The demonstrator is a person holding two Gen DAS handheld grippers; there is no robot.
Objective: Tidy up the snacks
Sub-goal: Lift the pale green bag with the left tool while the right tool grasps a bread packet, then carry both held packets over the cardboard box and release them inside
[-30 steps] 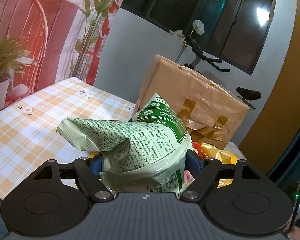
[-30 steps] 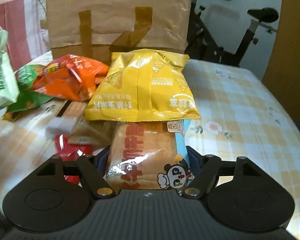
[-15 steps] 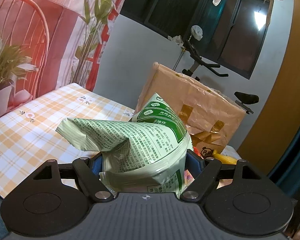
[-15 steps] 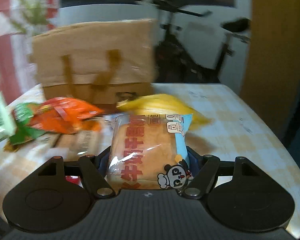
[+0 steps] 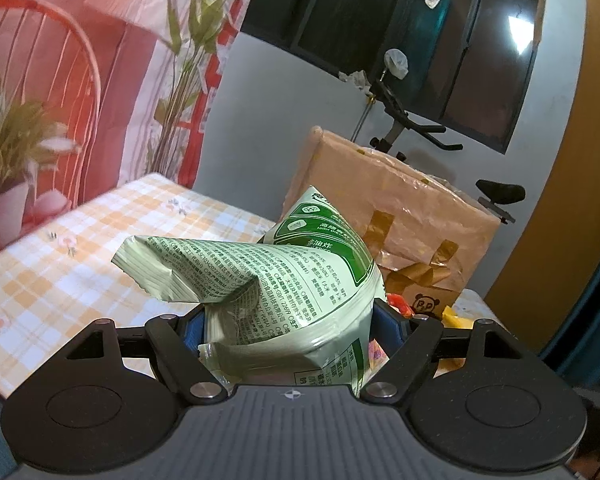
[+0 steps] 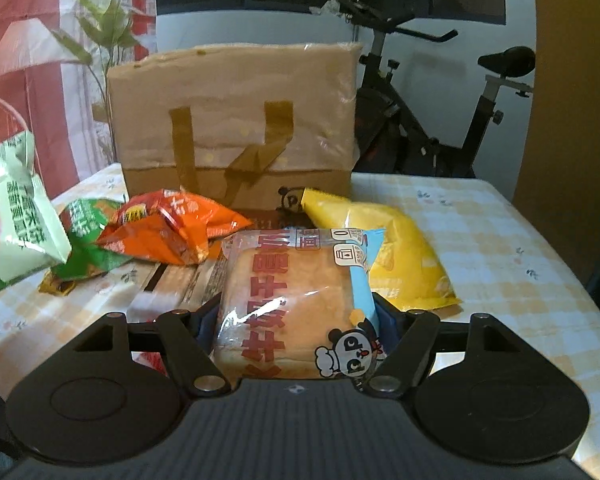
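Observation:
My left gripper [image 5: 288, 320] is shut on a pale green snack bag [image 5: 284, 280] and holds it above the checked table [image 5: 60, 280]; the bag also shows at the left of the right wrist view [image 6: 8, 216]. My right gripper [image 6: 296, 316] is shut on a clear-wrapped bread packet [image 6: 296, 296] with red print and a panda logo, held above the table. An orange bag [image 6: 172, 228], a green bag [image 6: 84, 240] and a yellow bag [image 6: 396, 256] lie on the table ahead.
A tall brown paper carrier bag [image 6: 236, 124] with taped handles stands at the back of the table [image 6: 500, 240]; it also shows in the left wrist view [image 5: 400, 208]. A flat brown packet [image 6: 180, 284] lies under my right gripper. An exercise bike [image 6: 440, 120] stands behind.
My right gripper has lifted and drawn back with the bread packet, so the yellow bag now lies farther ahead. My left gripper has risen a little with the green bag.

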